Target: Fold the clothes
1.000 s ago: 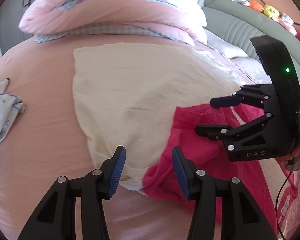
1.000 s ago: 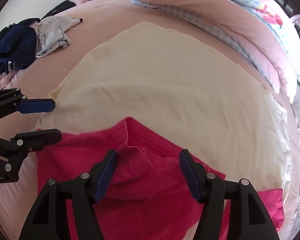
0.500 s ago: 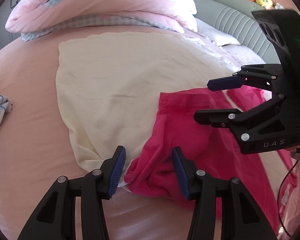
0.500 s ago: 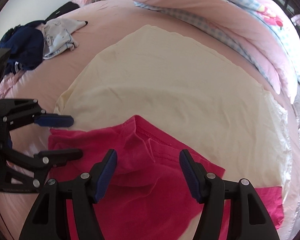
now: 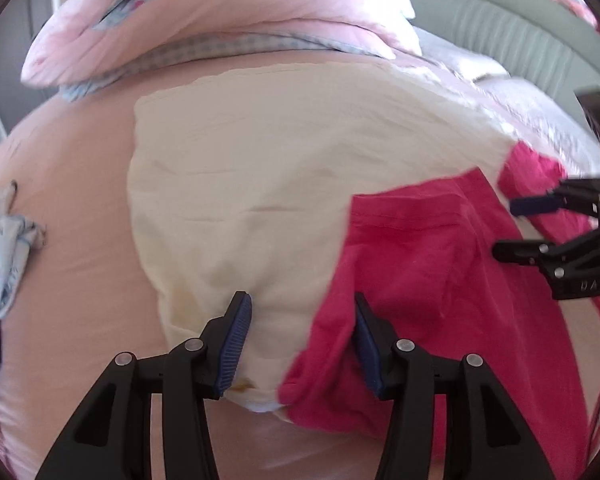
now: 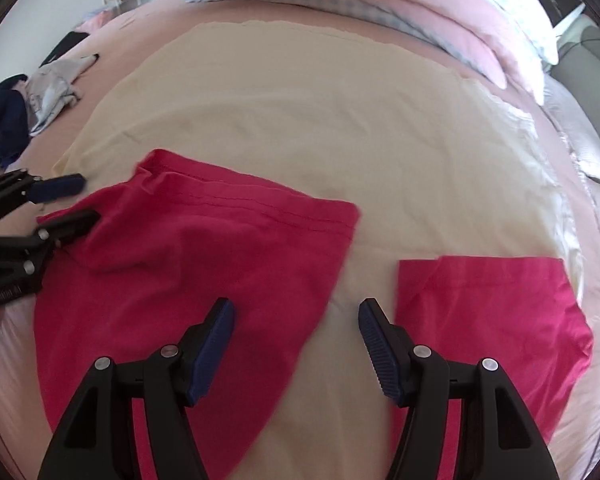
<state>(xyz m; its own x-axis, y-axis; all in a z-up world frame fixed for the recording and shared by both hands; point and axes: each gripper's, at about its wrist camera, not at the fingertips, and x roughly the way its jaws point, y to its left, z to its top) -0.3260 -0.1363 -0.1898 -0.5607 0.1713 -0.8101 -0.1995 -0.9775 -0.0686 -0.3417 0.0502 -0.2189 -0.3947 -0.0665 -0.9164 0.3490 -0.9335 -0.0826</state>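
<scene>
Cloth first, from the left wrist view: the pink garment (image 5: pixel 412 280) lies on the bed (image 5: pixel 72 200), its near corner bunched at the near edge of the cream sheet (image 5: pixel 268 168) spread beneath it. The left tongs (image 5: pixel 300 344) hang over that bunched corner with jaws apart; they have just been opening a little further, and nothing is pinched between the blue pads (image 5: pixel 236 340), though the pink edge rests against the right-hand one. A moment ago the right tongs (image 5: pixel 516 228) hovered over the middle of the garment; now they sit out toward the headboard-side edge of the bed, jaws apart and empty.

From the right wrist view, the change is plainer. Half a second back the pink cloth filled the space between the right tongs (image 6: pixel 296 340); now those tongs look down on a bare strip of cream sheet (image 6: pixel 340 120), with the garment's main body (image 6: pixel 204 264) to one side and a flat pink panel (image 6: pixel 484 312), probably its other sleeve or side, on the other. The left tongs (image 6: pixel 68 200) show at the far left, released, over the garment's corner. Spare clothes (image 6: pixel 40 92) wait near the bed's far corner.

To my eye one side has been folded inward and let go, and the right hand is shifting toward the remaining panel to fold it in turn.
</scene>
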